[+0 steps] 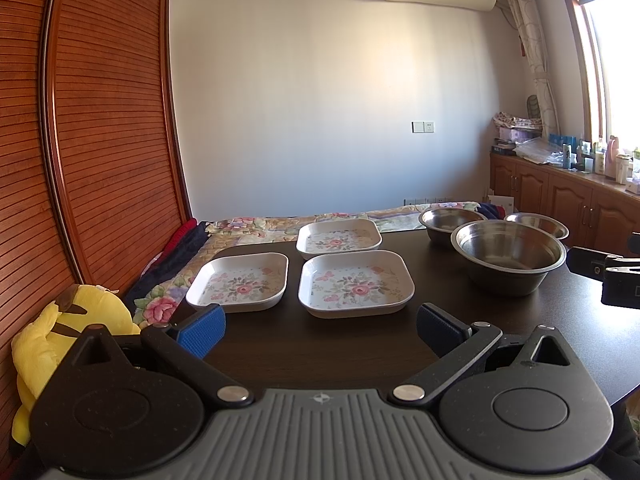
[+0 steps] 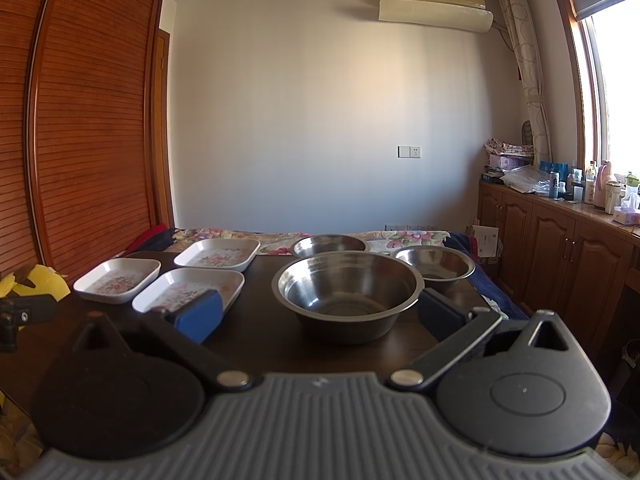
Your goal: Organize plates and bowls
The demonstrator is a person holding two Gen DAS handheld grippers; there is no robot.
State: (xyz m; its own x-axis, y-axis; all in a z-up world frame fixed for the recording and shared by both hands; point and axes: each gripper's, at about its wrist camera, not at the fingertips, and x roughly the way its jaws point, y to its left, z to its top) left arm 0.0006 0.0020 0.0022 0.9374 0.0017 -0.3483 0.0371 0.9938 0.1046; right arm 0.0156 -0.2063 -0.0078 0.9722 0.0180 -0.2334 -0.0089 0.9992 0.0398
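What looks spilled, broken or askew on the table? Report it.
Nothing stands out. Three floral plates sit flat and apart, three steel bowls stand upright and look empty, and no spill shows on the dark table.

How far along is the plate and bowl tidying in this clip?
Nothing looks done. Three plates lie apart on the table, unstacked. Three bowls stand separately too. Left tool and right tool are open, holding nothing. All stacking is left.
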